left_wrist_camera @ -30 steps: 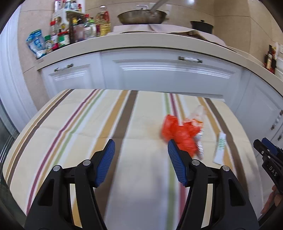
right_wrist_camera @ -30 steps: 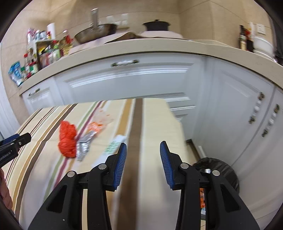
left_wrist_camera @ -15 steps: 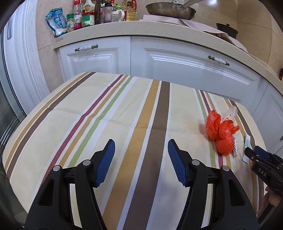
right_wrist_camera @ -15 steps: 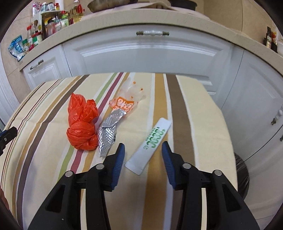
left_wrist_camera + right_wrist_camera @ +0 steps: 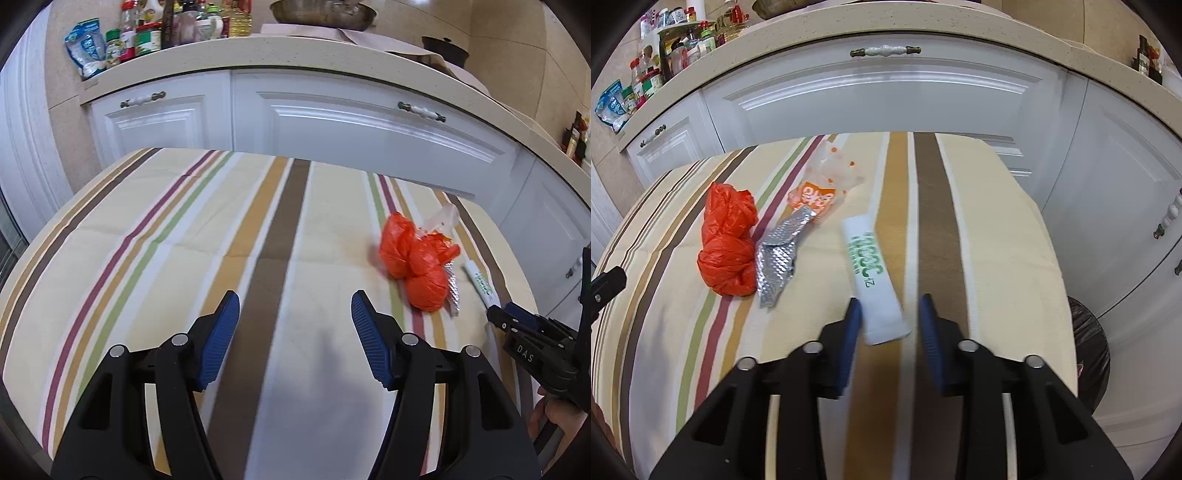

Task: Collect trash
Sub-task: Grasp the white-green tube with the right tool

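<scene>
Trash lies on the striped tablecloth (image 5: 979, 229): a crumpled orange plastic bag (image 5: 727, 243) (image 5: 417, 266), a silver foil wrapper (image 5: 777, 258) beside it, a clear wrapper with orange print (image 5: 820, 192) behind, and a white sachet with green lettering (image 5: 868, 258) (image 5: 480, 282). My right gripper (image 5: 890, 314) straddles the sachet's near end. Its jaws are closing; the left pad is at the sachet's edge, and a gap remains on the right. My left gripper (image 5: 295, 314) hovers open above bare cloth (image 5: 147, 240), left of the orange bag, with nothing between its fingers.
White cabinets (image 5: 886, 96) and a counter with bottles and jars (image 5: 155, 33) stand behind the table. A bin lined with a black bag (image 5: 1086, 339) sits on the floor beyond the table's right edge. A hand (image 5: 561, 417) holds the right gripper.
My right gripper has dropped toward the white sachet and its jaws have narrowed around the near end. The left gripper has sunk slightly over the cloth, still equally wide.
</scene>
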A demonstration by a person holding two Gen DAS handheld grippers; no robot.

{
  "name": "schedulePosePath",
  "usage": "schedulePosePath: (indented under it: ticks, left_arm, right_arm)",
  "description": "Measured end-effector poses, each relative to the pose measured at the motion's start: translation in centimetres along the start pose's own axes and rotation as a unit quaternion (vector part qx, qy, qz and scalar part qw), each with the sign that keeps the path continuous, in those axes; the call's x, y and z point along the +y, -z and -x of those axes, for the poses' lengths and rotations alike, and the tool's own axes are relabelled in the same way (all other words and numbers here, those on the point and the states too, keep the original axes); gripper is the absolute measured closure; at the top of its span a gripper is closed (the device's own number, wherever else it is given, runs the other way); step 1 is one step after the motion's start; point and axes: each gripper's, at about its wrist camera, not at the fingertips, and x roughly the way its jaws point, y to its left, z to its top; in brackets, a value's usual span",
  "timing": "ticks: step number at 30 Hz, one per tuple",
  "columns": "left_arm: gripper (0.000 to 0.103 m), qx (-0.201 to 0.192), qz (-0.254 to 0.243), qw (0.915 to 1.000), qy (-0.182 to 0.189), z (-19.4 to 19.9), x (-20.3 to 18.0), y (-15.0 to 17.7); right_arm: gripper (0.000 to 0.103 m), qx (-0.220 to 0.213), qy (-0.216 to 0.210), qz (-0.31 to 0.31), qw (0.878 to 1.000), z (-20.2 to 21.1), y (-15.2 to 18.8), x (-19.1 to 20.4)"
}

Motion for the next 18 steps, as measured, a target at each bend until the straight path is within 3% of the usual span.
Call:
schedulePosePath:
  ticks: [4,6,11,14,18]
  left_arm:
    - [0.040,0.002,-0.009,0.9999,0.011,-0.1,-1.7,0.0]
    - [0.034,0.000,-0.013,0.9998,0.016,-0.1,-2.4,0.0]
    - [0.034,-0.011,-0.024,0.9990,0.036,-0.1,-5.0,-0.5]
    - [0.028,-0.019,-0.032,0.9981,0.049,-0.4,-6.5,-0.8]
    - [0.025,-0.021,-0.041,0.9979,0.046,-1.7,-8.2,-1.2]
  right_arm:
    - [0.075,-0.008,-0.014,-0.002,1.000,0.3,0.1,-0.6]
    - [0.075,-0.018,-0.013,0.003,1.000,0.6,0.1,-0.7]
    - [0.076,-0.042,-0.002,0.006,0.999,1.8,0.4,-1.4]
    - [0.076,-0.051,-0.002,-0.001,0.999,2.5,0.6,-2.2]
    - [0.076,-0.059,-0.001,-0.010,0.998,3.2,0.9,-3.4]
